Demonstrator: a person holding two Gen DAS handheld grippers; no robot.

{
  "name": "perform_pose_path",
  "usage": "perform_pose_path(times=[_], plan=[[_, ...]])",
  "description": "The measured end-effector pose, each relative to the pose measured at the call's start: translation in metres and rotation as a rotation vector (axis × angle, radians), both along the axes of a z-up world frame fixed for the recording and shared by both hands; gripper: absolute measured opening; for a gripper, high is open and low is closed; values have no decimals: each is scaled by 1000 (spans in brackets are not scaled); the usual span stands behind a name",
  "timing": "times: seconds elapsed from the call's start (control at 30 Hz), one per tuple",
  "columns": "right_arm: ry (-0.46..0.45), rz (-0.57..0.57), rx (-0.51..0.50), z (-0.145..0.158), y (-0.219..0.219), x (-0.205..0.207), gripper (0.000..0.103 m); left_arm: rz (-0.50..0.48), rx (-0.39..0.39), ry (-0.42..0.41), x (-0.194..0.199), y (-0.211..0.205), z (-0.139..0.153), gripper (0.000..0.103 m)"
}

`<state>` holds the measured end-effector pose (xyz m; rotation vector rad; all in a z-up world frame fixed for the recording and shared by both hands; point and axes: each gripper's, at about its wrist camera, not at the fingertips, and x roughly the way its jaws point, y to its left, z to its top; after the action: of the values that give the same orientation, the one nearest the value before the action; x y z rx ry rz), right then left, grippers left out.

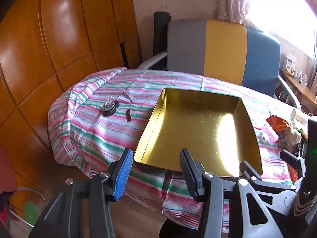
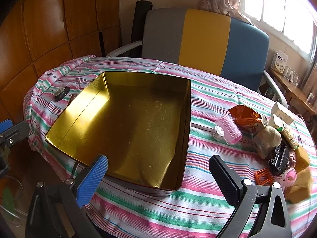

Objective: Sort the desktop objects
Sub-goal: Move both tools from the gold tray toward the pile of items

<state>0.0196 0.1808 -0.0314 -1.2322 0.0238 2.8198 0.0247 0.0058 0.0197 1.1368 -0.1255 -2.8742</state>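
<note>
Right in front of both grippers sits a big gold tin with no lid, on a table with a striped cloth. Nothing shows inside the tin. The right gripper hangs above the near edge of the table with its two fingers wide apart and nothing between them. The left gripper is also spread wide and holds nothing; it hangs near the tin's near-left corner. Ahead of the right gripper and off to its right lies a bunch of small things, close together: a pink hair roller, a small clear thing touching it, an orange snack bag, a tan cloth lump, a black clip-like thing, an orange plastic frame, a second pink roller, yellow sponges and little white boxes. The pink hair roller lies on its side, with its long way running from far-left to near-right as the right gripper sees it. Ahead of the left gripper and off to its left, past the tin's left wall, lie a round black and clear thing and a small brown stick, a little apart from each other. So the right gripper is nearer the big bunch, and the left gripper is nearer the two things on the left. My guess is that the small things belong in the tin, which sits between the two groups. This could be before any thing goes in, or the things may have been taken out and laid in groups; I cannot tell which.
</note>
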Motion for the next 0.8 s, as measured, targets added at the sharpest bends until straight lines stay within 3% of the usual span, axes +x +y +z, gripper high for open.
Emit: perform_pose_path(times=[0.47,0.8], plan=[[-3,-106,-66,-4,55,25,103,-83,-56,31,14,30,7,50],[-1,-246,-170,-16,129,58,103,-183,-96,7,17,64,-2,50]])
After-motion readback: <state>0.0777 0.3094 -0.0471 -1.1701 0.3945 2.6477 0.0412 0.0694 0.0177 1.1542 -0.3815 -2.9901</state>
